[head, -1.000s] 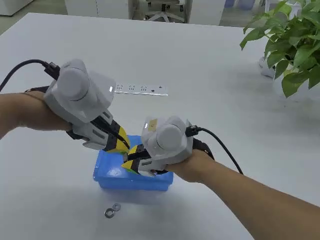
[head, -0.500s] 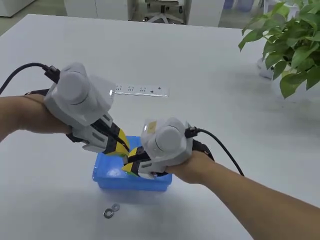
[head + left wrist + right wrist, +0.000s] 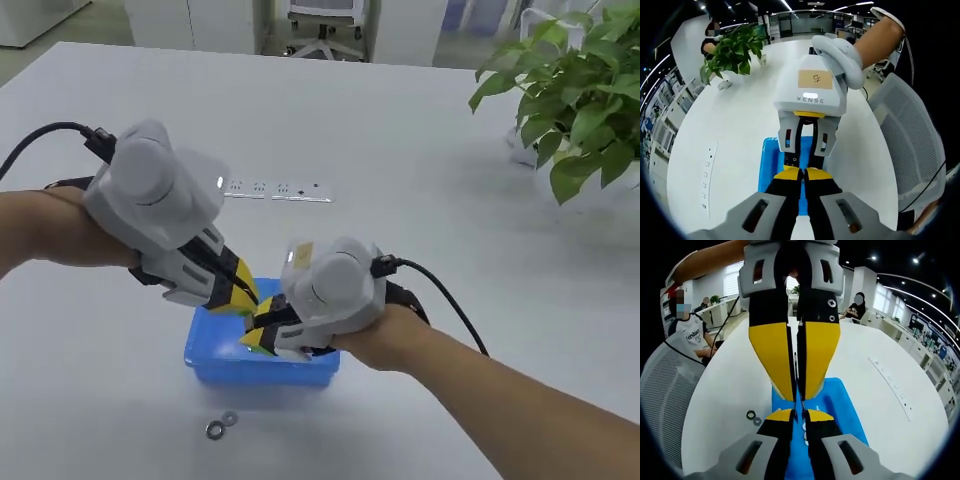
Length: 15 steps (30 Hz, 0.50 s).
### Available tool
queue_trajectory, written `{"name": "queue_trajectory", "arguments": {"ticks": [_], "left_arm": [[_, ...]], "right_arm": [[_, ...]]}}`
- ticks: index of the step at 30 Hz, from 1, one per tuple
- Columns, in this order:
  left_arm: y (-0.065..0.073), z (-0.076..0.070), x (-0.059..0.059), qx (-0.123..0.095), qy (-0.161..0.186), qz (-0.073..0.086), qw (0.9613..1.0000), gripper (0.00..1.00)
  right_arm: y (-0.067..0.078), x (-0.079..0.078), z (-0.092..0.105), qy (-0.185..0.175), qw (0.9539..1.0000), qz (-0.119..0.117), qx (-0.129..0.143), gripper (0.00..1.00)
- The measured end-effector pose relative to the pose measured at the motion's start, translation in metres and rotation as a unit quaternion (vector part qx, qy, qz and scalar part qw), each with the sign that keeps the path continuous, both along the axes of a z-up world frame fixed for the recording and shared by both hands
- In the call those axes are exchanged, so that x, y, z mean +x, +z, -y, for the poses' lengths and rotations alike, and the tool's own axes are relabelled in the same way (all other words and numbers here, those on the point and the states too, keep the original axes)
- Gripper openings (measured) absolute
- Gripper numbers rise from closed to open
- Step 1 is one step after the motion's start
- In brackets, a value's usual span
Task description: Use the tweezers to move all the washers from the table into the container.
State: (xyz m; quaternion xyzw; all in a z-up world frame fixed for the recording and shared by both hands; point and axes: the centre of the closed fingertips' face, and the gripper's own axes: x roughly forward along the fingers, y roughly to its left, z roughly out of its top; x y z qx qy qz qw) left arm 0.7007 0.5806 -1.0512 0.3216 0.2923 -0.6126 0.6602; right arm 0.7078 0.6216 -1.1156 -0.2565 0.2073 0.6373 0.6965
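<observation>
Left tool (image 3: 240, 293) and right tool (image 3: 258, 337), each pressed together, meet over the container (image 3: 212, 362); two washers (image 3: 222, 424) lie just beside it, clear of both.

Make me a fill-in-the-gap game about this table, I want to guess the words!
The rectangular plastic container is coloured ___.
___ small metal washers lie on the white table outside it.
The leafy potted plant at the table's far corner is coloured ___.
Missing words: blue; two; green.
</observation>
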Motion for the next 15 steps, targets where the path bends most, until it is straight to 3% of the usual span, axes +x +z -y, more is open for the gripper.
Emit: {"name": "queue_trajectory", "arguments": {"ticks": [15], "left_arm": [[0.018,-0.004,-0.024,0.004,0.007,0.011,0.9999,0.06]], "right_arm": [[0.02,-0.021,-0.005,0.002,0.9999,0.011,0.011,0.11]]}}
